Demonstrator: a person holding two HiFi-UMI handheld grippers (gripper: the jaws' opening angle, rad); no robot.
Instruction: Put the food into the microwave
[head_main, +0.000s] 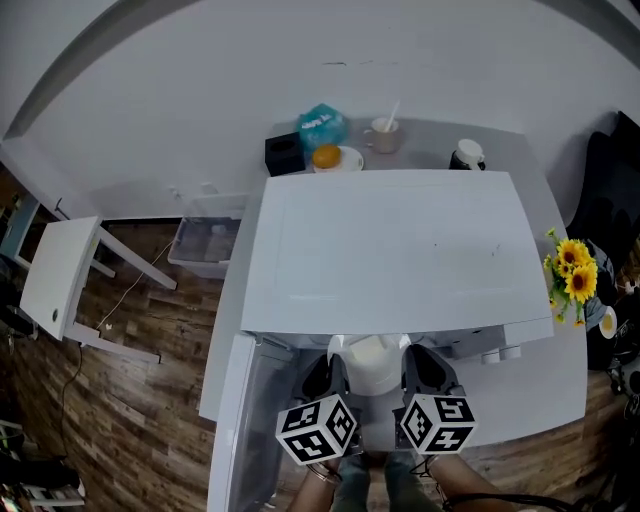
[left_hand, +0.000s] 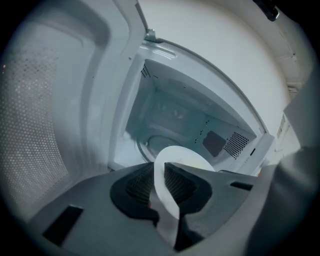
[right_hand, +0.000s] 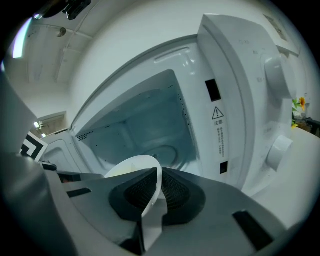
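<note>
I hold a white bowl (head_main: 372, 362) with pale contents at the mouth of the white microwave (head_main: 390, 250). My left gripper (head_main: 323, 374) is shut on its left rim and my right gripper (head_main: 427, 369) on its right rim. In the left gripper view the jaws (left_hand: 160, 182) pinch the thin white rim (left_hand: 182, 156), with the lit cavity (left_hand: 185, 125) and its turntable just beyond. The right gripper (right_hand: 156, 187) clamps the rim (right_hand: 127, 167) the same way. The microwave door (head_main: 228, 420) stands swung open to the left.
The microwave's control panel (right_hand: 250, 100) with knobs is right of the cavity. Behind the microwave stand an orange on a plate (head_main: 327, 157), a teal pack (head_main: 320, 125), a black box (head_main: 284, 153), a cup (head_main: 383, 133) and a jar (head_main: 467, 155). Sunflowers (head_main: 572, 270) stand at right.
</note>
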